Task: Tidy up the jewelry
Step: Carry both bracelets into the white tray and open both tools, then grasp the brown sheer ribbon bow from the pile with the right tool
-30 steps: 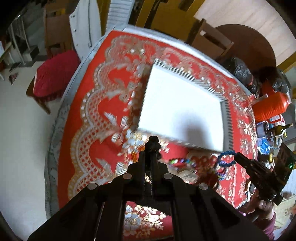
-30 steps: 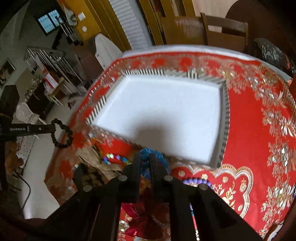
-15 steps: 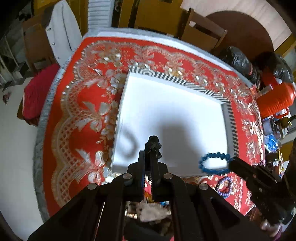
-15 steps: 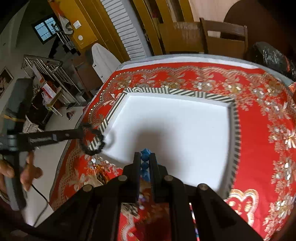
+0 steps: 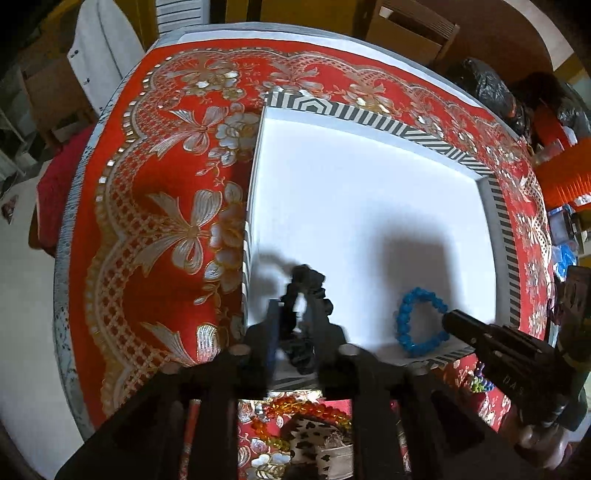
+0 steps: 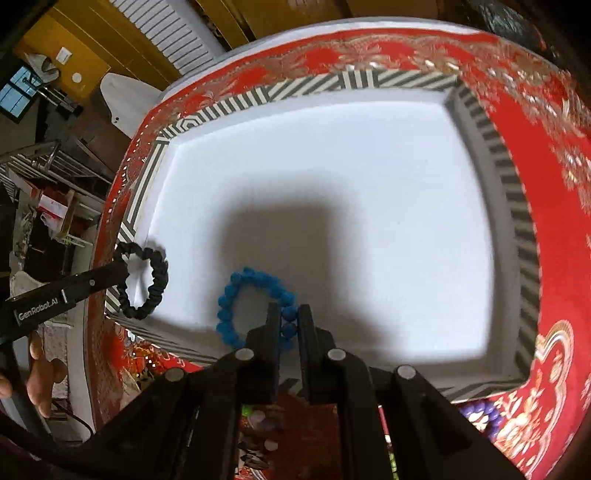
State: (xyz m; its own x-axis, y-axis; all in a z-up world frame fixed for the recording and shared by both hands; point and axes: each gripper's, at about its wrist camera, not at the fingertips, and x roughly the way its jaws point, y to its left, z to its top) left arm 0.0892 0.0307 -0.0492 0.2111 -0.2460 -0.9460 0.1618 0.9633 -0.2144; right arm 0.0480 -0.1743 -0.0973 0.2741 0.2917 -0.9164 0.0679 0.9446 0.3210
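Observation:
A white tray (image 5: 354, 110) with a black-and-white striped rim lies on the red patterned tablecloth; it also shows in the right wrist view (image 6: 332, 85). My left gripper (image 5: 295, 314) is shut on a black bead bracelet (image 5: 312, 280), held over the tray's near left corner; the black bracelet also shows in the right wrist view (image 6: 157, 280). My right gripper (image 6: 288, 317) is shut on a blue bead bracelet (image 6: 236, 291), low over the tray's near edge; the blue bracelet also shows in the left wrist view (image 5: 406, 317).
Loose jewelry lies on the cloth in front of the tray: orange beads (image 5: 306, 410), purple beads (image 6: 480, 413) and a leopard-print pouch (image 5: 317, 439). An orange container (image 5: 569, 162) and black bags (image 5: 487, 88) stand at the right. Wooden chairs (image 5: 410, 29) stand behind the table.
Both grippers have moved forward from the jewelry pile to over the tray, each carrying its bracelet. Both bracelets have come down close to the tray floor.

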